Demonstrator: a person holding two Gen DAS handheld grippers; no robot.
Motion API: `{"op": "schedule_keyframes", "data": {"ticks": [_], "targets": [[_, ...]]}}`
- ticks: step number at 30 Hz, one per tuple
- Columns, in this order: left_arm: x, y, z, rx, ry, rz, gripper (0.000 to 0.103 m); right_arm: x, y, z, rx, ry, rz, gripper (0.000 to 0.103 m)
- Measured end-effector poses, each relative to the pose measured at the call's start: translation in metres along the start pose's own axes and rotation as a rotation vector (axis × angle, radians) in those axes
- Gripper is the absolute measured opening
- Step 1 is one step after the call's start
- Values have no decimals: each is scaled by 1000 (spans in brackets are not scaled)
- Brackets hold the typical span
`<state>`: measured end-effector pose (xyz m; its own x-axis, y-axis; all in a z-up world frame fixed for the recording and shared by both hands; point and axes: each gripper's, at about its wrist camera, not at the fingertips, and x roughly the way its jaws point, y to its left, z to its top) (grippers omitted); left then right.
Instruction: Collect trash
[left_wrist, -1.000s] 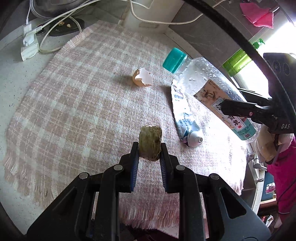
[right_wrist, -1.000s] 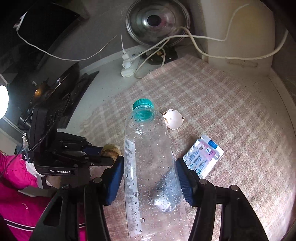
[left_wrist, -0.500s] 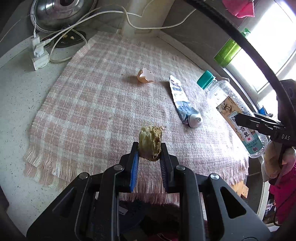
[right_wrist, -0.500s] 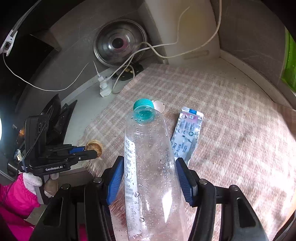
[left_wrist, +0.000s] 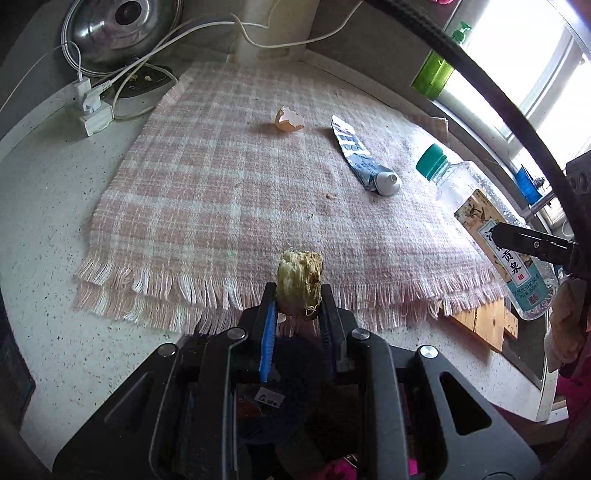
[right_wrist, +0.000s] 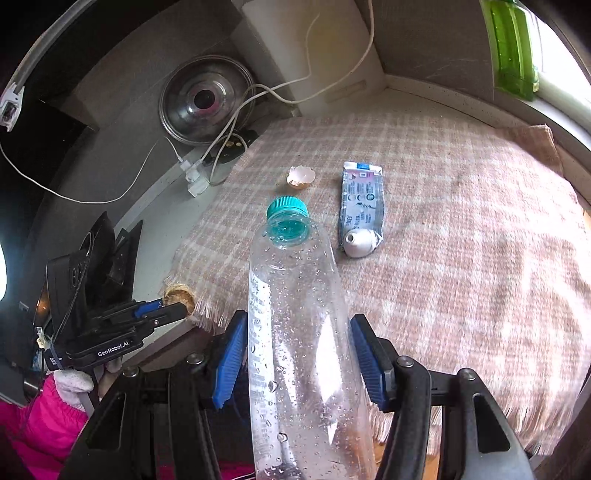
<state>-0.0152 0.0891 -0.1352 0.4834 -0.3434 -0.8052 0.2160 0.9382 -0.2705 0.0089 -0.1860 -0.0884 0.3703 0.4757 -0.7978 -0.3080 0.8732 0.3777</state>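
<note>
Both tools are sitting farther back than 1 s ago. The left tool (left_wrist: 297, 295), which was holding its scrap (left_wrist: 300, 282) over the middle of the cloth (left_wrist: 221, 177), is now carrying it above the fringed near edge. The right tool (right_wrist: 299, 354) is now holding the bottle (right_wrist: 299, 325) out toward the cloth's near right corner, clear of the tube (right_wrist: 360, 210) it was overlapping in the left view 1 s ago.

Left tool: pads are clamping on the scrap, a brownish, fibrous lump, off the tabletop (left_wrist: 48, 206). Right tool: pads are pressing on the sides of the clear bottle, teal cap (right_wrist: 287, 206) pointing away from the camera, droplets inside.

Remaining on cloth: 1 eggshell (left_wrist: 289, 120) near the far middle, and the squeezed tube just right of it, cap end facing the near edge. The 2 are lying apart, not touching.

Around: a metal lid (left_wrist: 118, 29) is leaning at the far left corner, with white cables (left_wrist: 155, 51) and a plug strip (left_wrist: 90, 110) on bare tabletop beside the cloth. A green bottle (left_wrist: 436, 74) is standing by the window. A wooden board (left_wrist: 480, 321) is showing past the cloth's near right edge.

In the right view the bottle is hiding a strip of the cloth behind it.
</note>
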Motion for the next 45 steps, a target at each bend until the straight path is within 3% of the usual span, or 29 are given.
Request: {"op": "schedule_keyframes", "data": {"ticks": [22,45], "targets": [[19,24,-87,45,110,26,20,30,52,-99,80,95,13,58],[63,52,-148,47,208,97,20,105,86,-152,30,272,-56,58]]}}
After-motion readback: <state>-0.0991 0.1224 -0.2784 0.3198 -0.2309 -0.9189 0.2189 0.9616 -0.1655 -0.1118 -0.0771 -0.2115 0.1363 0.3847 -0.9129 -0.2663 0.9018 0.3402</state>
